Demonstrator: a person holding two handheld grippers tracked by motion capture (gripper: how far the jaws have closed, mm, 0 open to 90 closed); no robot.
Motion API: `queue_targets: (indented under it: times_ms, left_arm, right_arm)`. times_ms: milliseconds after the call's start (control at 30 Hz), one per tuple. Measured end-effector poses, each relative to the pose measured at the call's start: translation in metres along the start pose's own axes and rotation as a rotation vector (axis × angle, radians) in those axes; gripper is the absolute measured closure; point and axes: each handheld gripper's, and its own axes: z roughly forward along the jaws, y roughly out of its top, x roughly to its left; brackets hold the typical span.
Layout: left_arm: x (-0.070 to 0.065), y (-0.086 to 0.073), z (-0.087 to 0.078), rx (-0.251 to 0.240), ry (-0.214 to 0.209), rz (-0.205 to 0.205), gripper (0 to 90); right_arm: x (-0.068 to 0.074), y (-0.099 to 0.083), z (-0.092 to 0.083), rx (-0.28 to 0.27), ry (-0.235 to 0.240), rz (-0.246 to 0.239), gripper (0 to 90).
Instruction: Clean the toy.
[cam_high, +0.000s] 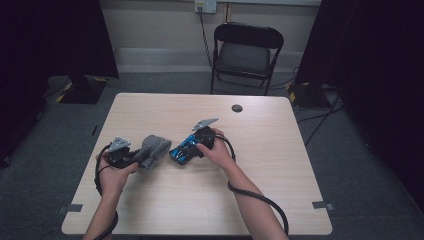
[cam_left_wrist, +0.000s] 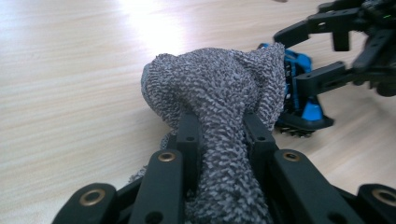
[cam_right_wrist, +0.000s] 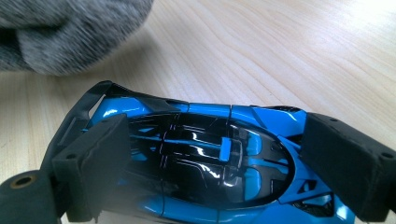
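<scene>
A grey knitted cloth (cam_high: 156, 148) is bunched on the wooden table (cam_high: 260, 165), left of centre. My left gripper (cam_high: 141, 159) is shut on it. In the left gripper view the cloth (cam_left_wrist: 215, 88) bulges out past the two black fingers (cam_left_wrist: 188, 135), and my left gripper (cam_left_wrist: 222, 126) pinches its lower part. Just right of the cloth is a blue and black toy car (cam_high: 181, 151), held end to end by my right gripper (cam_high: 186, 150). In the right gripper view the car (cam_right_wrist: 196, 158) has its roof toward the camera. My right gripper (cam_right_wrist: 219, 154) has its pads (cam_right_wrist: 95, 158) against both ends.
A black folding chair (cam_high: 246, 52) stands beyond the table's far edge. A small dark round cap (cam_high: 237, 108) sits in the tabletop near that edge. Cables run over the grey floor at the right, and dark curtains hang on both sides.
</scene>
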Motion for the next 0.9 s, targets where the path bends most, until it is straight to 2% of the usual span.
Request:
queue_targets:
  times_ms: [233, 267, 433, 667, 900]
  left_arm:
    - [0.002, -0.007, 0.011, 0.038, 0.076, 0.014, 73.2]
    - [0.002, -0.008, 0.013, 0.052, 0.084, 0.028, 73.2]
    - [-0.005, -0.010, 0.022, 0.104, 0.101, 0.044, 73.2]
    - [-0.015, -0.011, 0.031, 0.161, 0.072, 0.065, 73.4]
    - [-0.026, -0.010, 0.032, 0.199, 0.019, 0.081, 73.9]
  right_arm:
    - [0.000, 0.000, 0.000, -0.003, 0.000, -0.002, 7.9]
    - [0.000, 0.000, 0.000, -0.001, 0.000, -0.001, 7.9]
    - [0.000, 0.000, 0.000, -0.003, -0.001, -0.002, 7.9]
    - [0.000, 0.000, 0.000, -0.002, -0.001, -0.003, 7.9]
    - [0.000, 0.000, 0.000, 0.001, -0.001, -0.003, 7.9]
